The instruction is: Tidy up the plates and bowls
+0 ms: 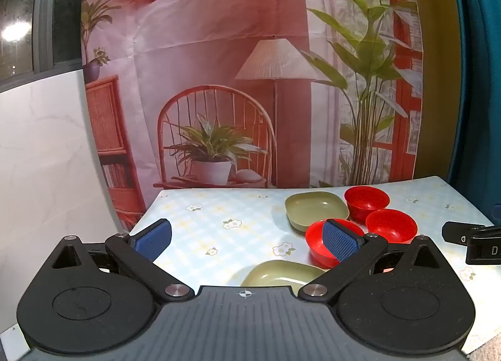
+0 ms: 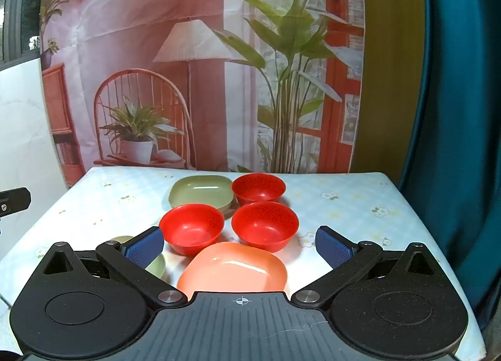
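Note:
Three red bowls stand on the table: a far one (image 2: 259,188), a near right one (image 2: 265,225) and a near left one (image 2: 191,228). A green plate (image 2: 200,192) lies at the back. A second green plate (image 1: 281,273) lies near the front left, just under my left gripper (image 1: 247,240), which is open and empty. A salmon plate (image 2: 233,270) lies just in front of my right gripper (image 2: 239,246), which is open and empty. The red bowls (image 1: 391,224) also show in the left wrist view, to the right.
The table (image 2: 344,201) has a light floral checked cloth. A printed backdrop (image 2: 188,63) hangs behind it. A teal curtain (image 2: 454,110) hangs at the right. A white marble wall (image 1: 40,157) is at the left. The right gripper's edge (image 1: 469,240) shows at right.

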`<state>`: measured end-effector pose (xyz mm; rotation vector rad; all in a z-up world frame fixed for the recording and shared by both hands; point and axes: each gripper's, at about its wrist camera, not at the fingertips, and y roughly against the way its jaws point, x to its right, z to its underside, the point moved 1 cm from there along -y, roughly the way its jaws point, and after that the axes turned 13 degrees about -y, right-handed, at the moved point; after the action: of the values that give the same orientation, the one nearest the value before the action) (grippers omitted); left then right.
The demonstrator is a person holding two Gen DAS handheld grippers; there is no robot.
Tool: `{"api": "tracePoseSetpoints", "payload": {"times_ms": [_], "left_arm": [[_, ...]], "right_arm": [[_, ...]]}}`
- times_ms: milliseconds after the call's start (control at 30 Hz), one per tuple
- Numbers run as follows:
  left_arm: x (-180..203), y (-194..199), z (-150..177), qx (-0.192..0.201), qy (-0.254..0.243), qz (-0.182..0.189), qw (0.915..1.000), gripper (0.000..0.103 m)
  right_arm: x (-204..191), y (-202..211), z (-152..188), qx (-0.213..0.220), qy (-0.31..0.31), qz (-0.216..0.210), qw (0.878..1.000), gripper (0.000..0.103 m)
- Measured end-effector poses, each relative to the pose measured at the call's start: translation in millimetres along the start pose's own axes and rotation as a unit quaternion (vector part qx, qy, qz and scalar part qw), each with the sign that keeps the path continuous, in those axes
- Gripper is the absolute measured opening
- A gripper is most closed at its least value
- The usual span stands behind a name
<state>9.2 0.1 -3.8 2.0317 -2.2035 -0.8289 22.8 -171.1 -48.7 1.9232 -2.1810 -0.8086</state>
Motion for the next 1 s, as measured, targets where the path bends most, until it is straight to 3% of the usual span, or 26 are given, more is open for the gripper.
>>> {"api": "tracePoseSetpoints", "payload": {"times_ms": [1000], "left_arm": [[-0.2,-0.2,0.0,-0.002,0.002,0.001,1.0,0.103]], "right_arm": [[0.4,-0.2,1.3,0.001,0.001,0.0,1.0,0.103]]}}
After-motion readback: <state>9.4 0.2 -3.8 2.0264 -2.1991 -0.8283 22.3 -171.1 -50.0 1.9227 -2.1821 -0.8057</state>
